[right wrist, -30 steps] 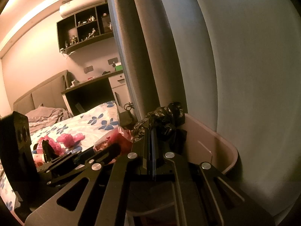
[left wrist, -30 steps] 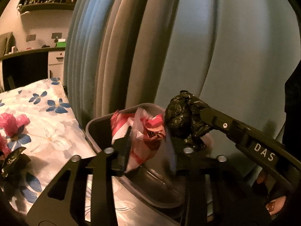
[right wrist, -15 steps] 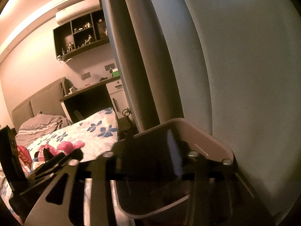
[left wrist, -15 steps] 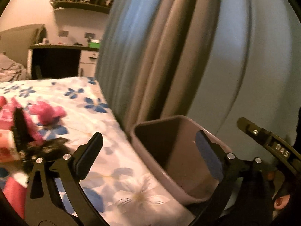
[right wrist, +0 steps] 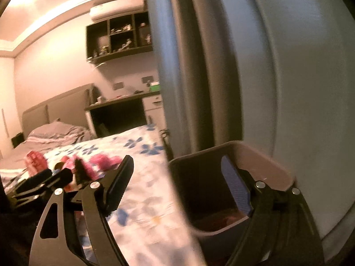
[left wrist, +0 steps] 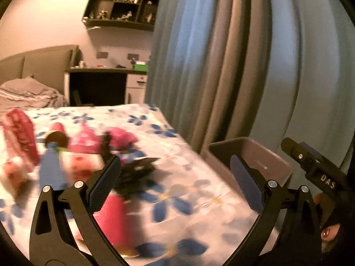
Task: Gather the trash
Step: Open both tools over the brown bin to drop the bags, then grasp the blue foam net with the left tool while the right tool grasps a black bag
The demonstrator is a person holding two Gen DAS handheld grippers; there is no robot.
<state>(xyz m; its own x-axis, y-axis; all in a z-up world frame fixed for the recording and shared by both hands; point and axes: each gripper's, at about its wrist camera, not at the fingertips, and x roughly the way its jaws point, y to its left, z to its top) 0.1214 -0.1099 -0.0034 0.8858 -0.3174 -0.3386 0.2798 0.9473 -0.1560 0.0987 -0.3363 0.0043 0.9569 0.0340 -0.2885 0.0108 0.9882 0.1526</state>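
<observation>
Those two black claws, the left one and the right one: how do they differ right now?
The left claw hangs over the flowered bedspread, facing the pile of pink and black trash; the right claw straddles the edge of the bin. The left claw's jaws stand wider; the right claw's have just been opening. Both are empty, with blue pads on black fingers.

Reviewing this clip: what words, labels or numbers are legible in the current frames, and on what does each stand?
"DAS": white letters on the black body of the right gripper, seen in the left wrist view.
Red wrapper on the bed: pale print, too blurred to read.
Pink and white trash beside it: any print is blurred.
Green box on the desk: too small to read.
No other text is legible.
</observation>
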